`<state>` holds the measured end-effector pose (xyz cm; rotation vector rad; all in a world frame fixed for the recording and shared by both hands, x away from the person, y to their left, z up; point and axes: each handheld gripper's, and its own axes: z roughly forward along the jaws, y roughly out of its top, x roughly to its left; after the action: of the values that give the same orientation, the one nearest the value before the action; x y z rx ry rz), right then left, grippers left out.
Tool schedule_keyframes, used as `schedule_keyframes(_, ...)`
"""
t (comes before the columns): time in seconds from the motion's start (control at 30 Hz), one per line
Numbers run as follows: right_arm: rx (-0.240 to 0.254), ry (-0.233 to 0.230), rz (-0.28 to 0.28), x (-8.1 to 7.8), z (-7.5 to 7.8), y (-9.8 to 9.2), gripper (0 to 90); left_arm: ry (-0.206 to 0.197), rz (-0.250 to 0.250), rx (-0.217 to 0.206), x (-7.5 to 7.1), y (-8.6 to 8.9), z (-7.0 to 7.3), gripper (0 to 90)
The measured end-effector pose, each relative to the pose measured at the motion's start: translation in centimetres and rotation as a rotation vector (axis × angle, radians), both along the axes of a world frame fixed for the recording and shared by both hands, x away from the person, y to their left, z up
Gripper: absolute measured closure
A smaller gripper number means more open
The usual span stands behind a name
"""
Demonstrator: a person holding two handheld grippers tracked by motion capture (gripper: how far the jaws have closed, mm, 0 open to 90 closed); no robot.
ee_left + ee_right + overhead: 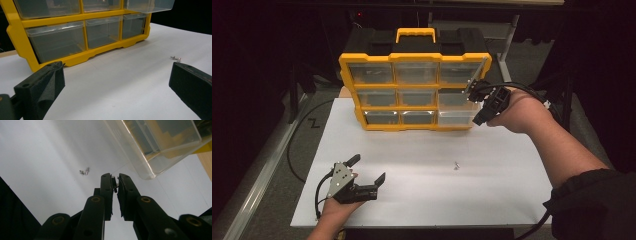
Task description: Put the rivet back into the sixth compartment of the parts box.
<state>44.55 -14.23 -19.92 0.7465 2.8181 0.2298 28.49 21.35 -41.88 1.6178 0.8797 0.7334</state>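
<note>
metal screw (114, 185) pinched in right claw (114, 178)

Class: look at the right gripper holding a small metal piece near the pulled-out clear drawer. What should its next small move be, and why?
Probably carry the small screw over the open top of the pulled-out drawer before letting go. The right gripper is shut on it, and in the right gripper view the drawer sits ahead and to one side, not under the jaws. More loose screws lie on the white table.
</note>
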Motion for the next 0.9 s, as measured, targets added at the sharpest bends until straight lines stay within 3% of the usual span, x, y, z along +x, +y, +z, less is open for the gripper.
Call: schedule_keyframes(0.9, -0.013, -0.027, 0.004, 2.5, 0.8, 1.9, 84.7, 0.000, 0.000, -0.005, 0.0, 0.0, 0.0, 1.1)
